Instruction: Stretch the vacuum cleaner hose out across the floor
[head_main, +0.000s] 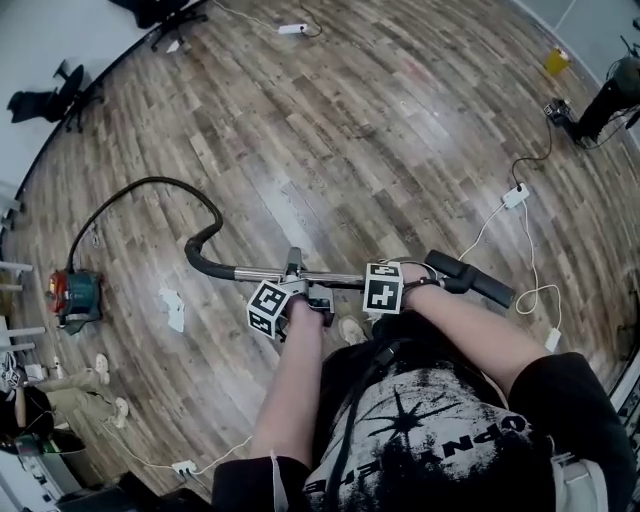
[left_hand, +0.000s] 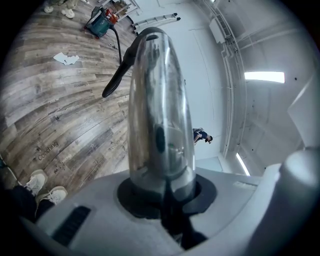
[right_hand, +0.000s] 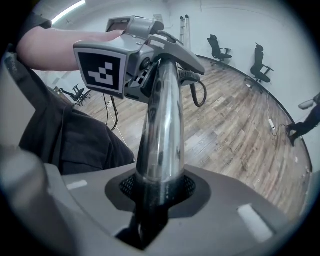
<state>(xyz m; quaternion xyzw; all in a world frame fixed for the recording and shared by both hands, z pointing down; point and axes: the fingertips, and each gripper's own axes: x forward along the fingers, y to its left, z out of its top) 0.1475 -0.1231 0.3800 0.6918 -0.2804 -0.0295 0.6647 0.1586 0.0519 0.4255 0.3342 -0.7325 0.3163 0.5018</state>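
I hold the vacuum's chrome wand tube (head_main: 335, 279) level above the floor with both grippers. My left gripper (head_main: 298, 288) is shut on the tube (left_hand: 160, 115) near its hose end. My right gripper (head_main: 403, 284) is shut on the same tube (right_hand: 162, 130) closer to the black floor nozzle (head_main: 470, 279). From the wand's curved handle the black hose (head_main: 150, 185) loops up and left, then down to the teal and red vacuum body (head_main: 75, 295). The hose (left_hand: 117, 75) and body (left_hand: 100, 22) also show past the left jaws. The right gripper view shows the left gripper (right_hand: 130, 60) ahead on the tube.
White power strips and cables (head_main: 515, 195) lie on the wood floor at right. A scrap of paper (head_main: 172, 308) lies near the vacuum. Office chairs (head_main: 50, 100) stand along the far wall. A person sits at lower left (head_main: 60, 385). Another person's leg (head_main: 610, 100) shows at upper right.
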